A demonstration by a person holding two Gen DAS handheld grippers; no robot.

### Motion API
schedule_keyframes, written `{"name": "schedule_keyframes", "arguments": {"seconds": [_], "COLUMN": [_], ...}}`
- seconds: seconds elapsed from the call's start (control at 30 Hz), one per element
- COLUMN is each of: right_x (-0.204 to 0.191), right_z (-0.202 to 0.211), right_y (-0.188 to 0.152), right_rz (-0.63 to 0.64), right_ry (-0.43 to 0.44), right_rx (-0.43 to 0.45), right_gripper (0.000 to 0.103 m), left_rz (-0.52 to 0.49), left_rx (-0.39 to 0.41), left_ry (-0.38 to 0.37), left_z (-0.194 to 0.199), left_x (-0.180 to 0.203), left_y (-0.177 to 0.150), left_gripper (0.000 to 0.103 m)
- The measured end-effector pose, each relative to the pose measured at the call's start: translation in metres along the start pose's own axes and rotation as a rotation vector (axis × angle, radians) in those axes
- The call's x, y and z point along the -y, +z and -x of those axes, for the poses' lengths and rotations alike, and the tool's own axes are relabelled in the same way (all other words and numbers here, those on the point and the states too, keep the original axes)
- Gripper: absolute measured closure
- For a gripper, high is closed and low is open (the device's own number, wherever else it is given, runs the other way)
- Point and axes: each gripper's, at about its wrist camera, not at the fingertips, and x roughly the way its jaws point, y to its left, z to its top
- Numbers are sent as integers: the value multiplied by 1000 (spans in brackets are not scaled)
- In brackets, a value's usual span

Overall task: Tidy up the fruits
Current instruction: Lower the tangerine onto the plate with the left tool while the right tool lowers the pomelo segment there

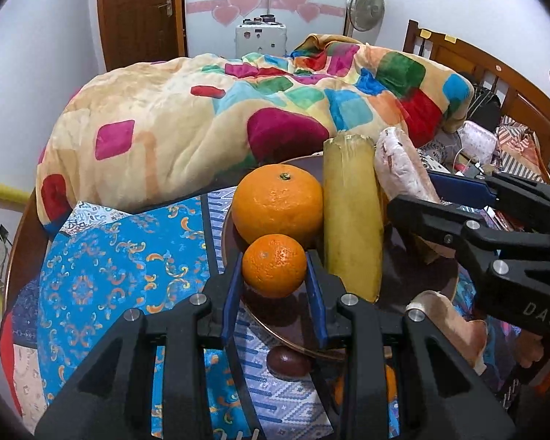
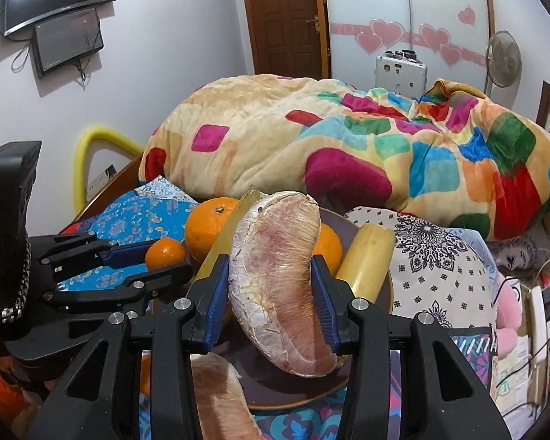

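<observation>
A dark round plate (image 1: 414, 293) on the bed holds a big orange (image 1: 278, 205) and a yellow sugarcane piece (image 1: 352, 220). My left gripper (image 1: 275, 286) is shut on a small orange (image 1: 274, 266) over the plate's near side. My right gripper (image 2: 271, 286) is shut on a wrapped pomelo segment (image 2: 278, 286) held above the plate (image 2: 293, 388); it also shows in the left wrist view (image 1: 403, 168). The right wrist view shows the big orange (image 2: 209, 227), the small orange (image 2: 165, 253), another orange (image 2: 330, 245) and a second sugarcane piece (image 2: 366, 260).
Another pomelo segment (image 2: 220, 399) lies at the plate's near edge. A dark round fruit (image 1: 288, 363) and an orange (image 1: 388, 381) lie under my left gripper. A bunched colourful quilt (image 1: 201, 117) fills the bed behind. Cables and clutter (image 2: 531, 311) lie right.
</observation>
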Motion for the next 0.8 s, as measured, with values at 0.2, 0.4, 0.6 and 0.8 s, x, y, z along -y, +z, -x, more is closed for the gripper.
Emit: {"name": "schedule_keyframes", "arguments": {"seconds": [0.2, 0.4, 0.6, 0.8], "right_x": [-2, -3, -2, -8], "right_z": [1, 7, 21, 44], "right_y": [2, 2, -1, -9], "right_rz": [15, 25, 27, 51], "right_ry": [-3, -7, -6, -9], "right_rx": [-1, 7, 23, 40], "right_gripper": [61, 55, 54, 54], "left_rz": [12, 15, 25, 30], "left_rx": [-18, -2, 12, 30], "left_ry": [-19, -13, -17, -22], "left_z": [-3, 5, 21, 45], "left_x": [-1, -1, -1, 1], "left_y": [1, 1, -2, -10], "left_gripper": [68, 60, 60, 59]}}
